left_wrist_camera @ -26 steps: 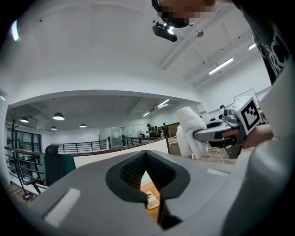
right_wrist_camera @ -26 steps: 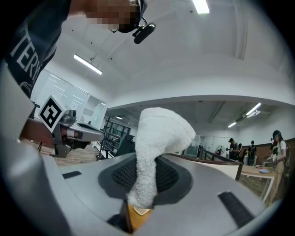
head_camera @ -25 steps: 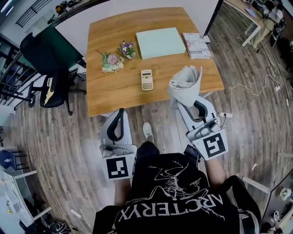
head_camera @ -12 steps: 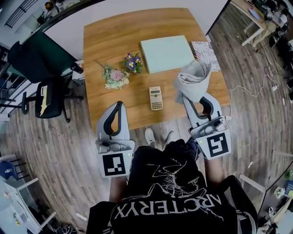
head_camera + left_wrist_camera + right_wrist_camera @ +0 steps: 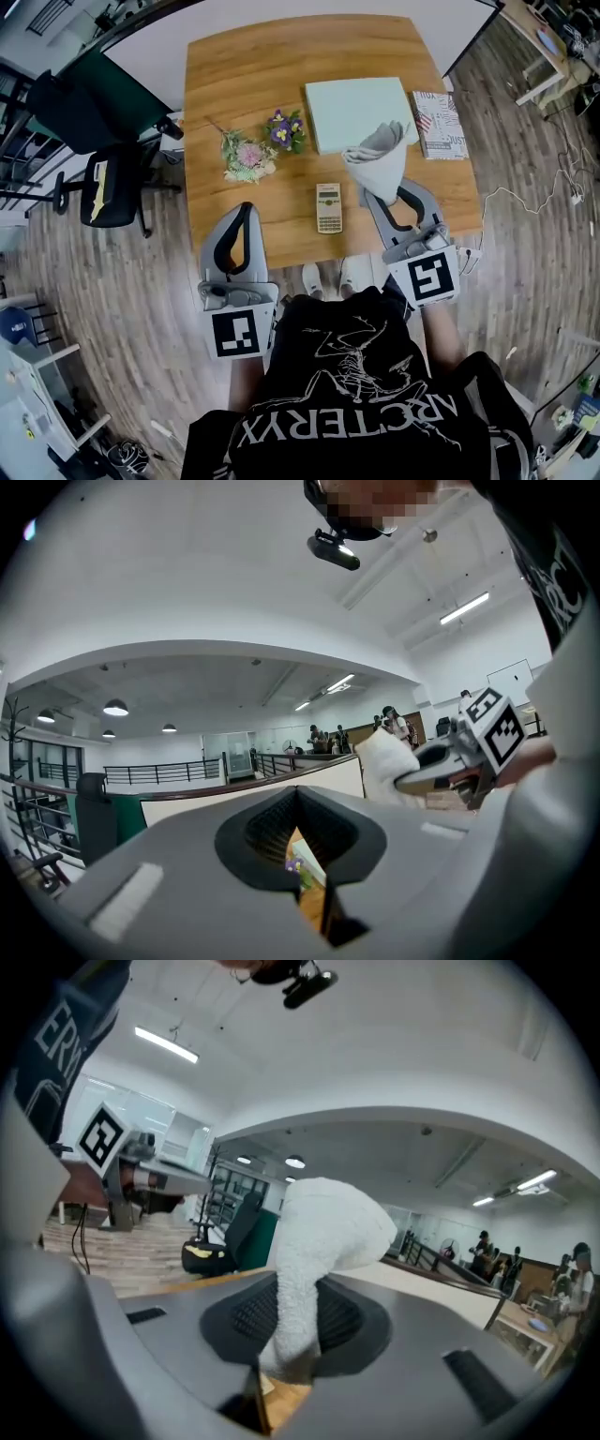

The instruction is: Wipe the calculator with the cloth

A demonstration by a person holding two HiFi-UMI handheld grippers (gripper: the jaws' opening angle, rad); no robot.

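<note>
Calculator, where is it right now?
Head view: the calculator lies near the wooden table's front edge, just left of the cloth in the right tool.

The head view looks steeply down from above the person (image 5: 356,394), high enough to take in the whole bench (image 5: 262,84) and both grippers near its front edge. The left gripper view sits close behind the left gripper (image 5: 309,892), facing along its jaws and tilted up toward the ceiling (image 5: 234,592). The right gripper view rides likewise on the right gripper (image 5: 281,1372), with the cloth (image 5: 319,1269) right before the lens. Each gripper view catches the other gripper at its edge and a sliver of bench.
</note>
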